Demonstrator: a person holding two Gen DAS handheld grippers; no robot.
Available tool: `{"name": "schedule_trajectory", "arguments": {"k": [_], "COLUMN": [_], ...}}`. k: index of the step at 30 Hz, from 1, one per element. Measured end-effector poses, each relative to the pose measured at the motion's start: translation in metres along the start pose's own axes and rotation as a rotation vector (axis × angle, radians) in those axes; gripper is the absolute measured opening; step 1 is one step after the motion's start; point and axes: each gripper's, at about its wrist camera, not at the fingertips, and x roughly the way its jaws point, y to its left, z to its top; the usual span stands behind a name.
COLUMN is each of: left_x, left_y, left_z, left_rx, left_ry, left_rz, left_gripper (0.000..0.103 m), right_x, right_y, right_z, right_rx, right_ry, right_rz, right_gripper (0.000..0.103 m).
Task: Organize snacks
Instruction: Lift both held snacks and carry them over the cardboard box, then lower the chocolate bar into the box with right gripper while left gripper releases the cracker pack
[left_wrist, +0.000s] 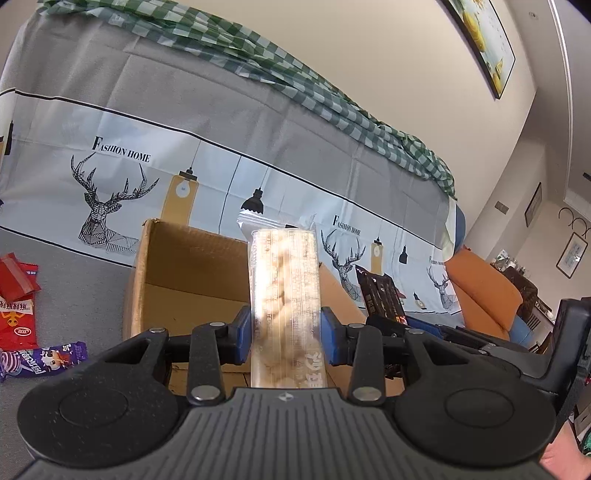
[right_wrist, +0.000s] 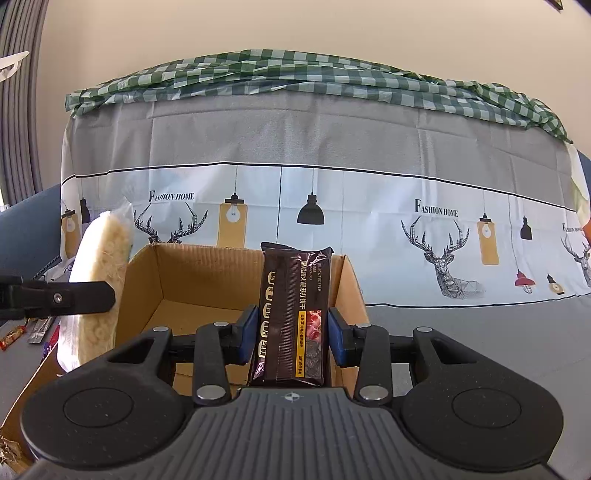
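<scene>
1. Right now my left gripper (left_wrist: 287, 332) is partly closed, its blue pads (left_wrist: 243, 334) pressed against both sides of a clear packet of pale crackers (left_wrist: 284, 291). The packet stands upright between them.
2. My right gripper (right_wrist: 291, 338) is closed about as far, clamped on a dark brown biscuit packet (right_wrist: 291, 317) with a yellow strip on its label. That packet also stands upright, its top above the pads.
3. Both packets are held up in front of an open cardboard box (left_wrist: 184, 280), near its front edge; neither rests inside it.
4. From the right wrist view I see the box's inner back wall and part of its floor (right_wrist: 195, 314), and the parts that show are bare. The packets and grippers hide the rest.
5. From the right wrist view the cracker packet (right_wrist: 98, 288) shows at the left, just beside the box's left wall, with one left gripper finger (right_wrist: 66, 297) across it.
6. From the left wrist view the brown packet (left_wrist: 380, 295) shows at the right of the box, with the right gripper behind it.
7. Loose snacks lie on the grey sofa seat (left_wrist: 74, 269) left of the box: red wrappers (left_wrist: 16, 306) and a purple wrapper (left_wrist: 40, 360).
8. A sheet printed with deer and lamps (right_wrist: 332, 206) covers the sofa back behind the box, and a green checked cloth (right_wrist: 295, 74) lies along its top.
</scene>
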Motion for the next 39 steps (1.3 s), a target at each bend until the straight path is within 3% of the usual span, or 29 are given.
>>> {"name": "schedule_trajectory", "arguments": {"k": [39], "left_x": [0.0019], "left_y": [-0.0079], "left_z": [-0.0025], "left_rx": [0.031], "left_ry": [0.000], "left_rz": [0.003], "left_gripper": [0.041], "right_x": [0.0021], "right_y": [0.0061], "right_z": [-0.0016], "right_rx": [-0.035], "right_ry": [-0.015], "right_rz": [-0.012], "right_gripper": [0.041]}}
